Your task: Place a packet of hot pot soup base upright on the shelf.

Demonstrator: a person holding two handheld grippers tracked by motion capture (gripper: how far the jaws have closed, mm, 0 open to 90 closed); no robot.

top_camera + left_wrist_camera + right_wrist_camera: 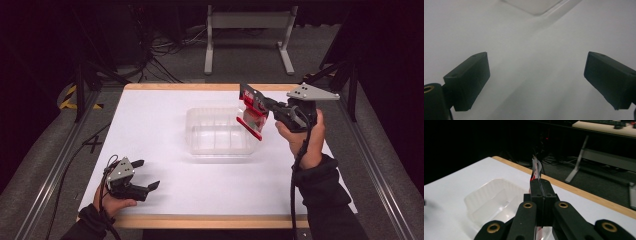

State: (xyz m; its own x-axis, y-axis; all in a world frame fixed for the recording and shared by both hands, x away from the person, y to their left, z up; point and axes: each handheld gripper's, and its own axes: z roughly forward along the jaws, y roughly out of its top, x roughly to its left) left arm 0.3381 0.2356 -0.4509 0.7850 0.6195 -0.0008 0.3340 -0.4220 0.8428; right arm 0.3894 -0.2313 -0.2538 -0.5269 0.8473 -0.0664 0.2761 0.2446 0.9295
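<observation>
Nearest the front edge of the white bench, well short of the clear plastic tub and off toward its left front corner, the left gripper rests low over the bench top in the person's left hand. Its fingers stand wide apart with nothing between them; in the left gripper view bare white bench lies between them and a corner of the tub shows at the top.

Farther back, at the tub's right side, the right hand holds the right gripper raised above the bench and pointed toward the tub. Its fingers are pressed together on a flat red and white packet, which hangs tilted over the tub's right rim, off the bench and not inside the tub. In the right gripper view the packet's thin edge sticks up beyond the clamped fingers, with the tub below and to the left.

The tub sits near the middle of the bench, and nothing shows inside it.
</observation>
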